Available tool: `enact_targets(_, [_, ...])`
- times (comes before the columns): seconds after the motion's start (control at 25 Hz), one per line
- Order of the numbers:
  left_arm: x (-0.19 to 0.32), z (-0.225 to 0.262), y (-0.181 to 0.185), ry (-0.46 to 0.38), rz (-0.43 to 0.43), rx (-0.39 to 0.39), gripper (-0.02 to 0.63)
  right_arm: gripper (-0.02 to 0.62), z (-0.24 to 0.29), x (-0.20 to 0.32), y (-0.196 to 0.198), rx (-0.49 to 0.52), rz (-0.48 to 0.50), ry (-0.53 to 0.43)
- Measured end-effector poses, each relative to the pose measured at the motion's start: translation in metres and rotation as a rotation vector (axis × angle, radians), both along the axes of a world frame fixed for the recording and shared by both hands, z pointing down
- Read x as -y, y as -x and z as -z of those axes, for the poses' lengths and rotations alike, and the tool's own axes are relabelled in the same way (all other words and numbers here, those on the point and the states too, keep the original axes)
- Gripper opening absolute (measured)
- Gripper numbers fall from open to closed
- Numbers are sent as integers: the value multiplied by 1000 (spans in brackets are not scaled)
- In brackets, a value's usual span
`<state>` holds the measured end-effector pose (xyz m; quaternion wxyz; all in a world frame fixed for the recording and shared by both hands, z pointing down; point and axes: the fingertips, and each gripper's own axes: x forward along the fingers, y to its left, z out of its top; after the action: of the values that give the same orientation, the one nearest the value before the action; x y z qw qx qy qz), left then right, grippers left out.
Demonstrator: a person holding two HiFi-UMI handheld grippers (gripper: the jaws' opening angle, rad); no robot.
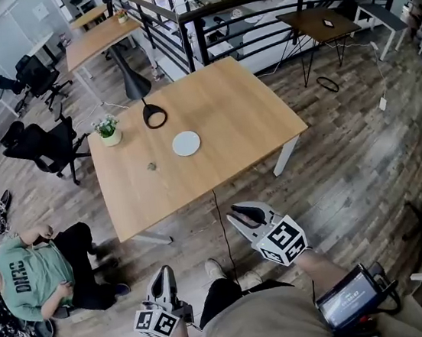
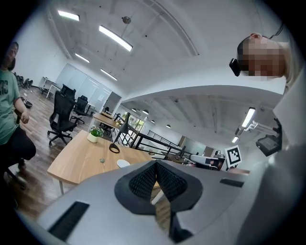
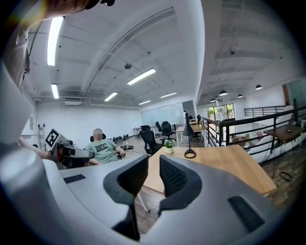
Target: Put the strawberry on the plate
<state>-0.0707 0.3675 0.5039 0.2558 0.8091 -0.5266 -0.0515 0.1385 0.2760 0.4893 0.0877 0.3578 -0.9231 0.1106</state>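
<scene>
The left gripper (image 1: 163, 275) has its fingers pressed together on nothing. The right gripper (image 1: 242, 215) keeps a narrow gap, also empty. Both hang over the wood floor (image 1: 347, 146), short of the tabletop's (image 1: 250, 112) near edge. The strawberry (image 1: 151, 165) lies well ahead of them, towards the left edge, with the white plate (image 1: 186, 142) near it on its right and bare wood around both. Beyond stand a potted plant (image 1: 108, 130) and a black lamp (image 1: 138, 85). A seated person's green shirt (image 1: 26, 277) bears white capitals I cannot read for sure.
</scene>
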Motion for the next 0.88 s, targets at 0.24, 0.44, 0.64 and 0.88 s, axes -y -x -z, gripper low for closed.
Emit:
enact_targets(0.24, [45,7,28,-7,-33,-5,3,58,1,32,22,-10,-34,11])
enact_targets(0.44, [75,5,48,-7,-65,-3,3,57,-1,53,38,-12,-68,20])
enact_targets(0.64, [104,0,63,-13,-87,-10,3,57,-1,75,50,-26,-91,23])
enact_targets(0.88, [129,-11,78,-3,-121,-35,3,58,-5,94,66,-52,-116,34])
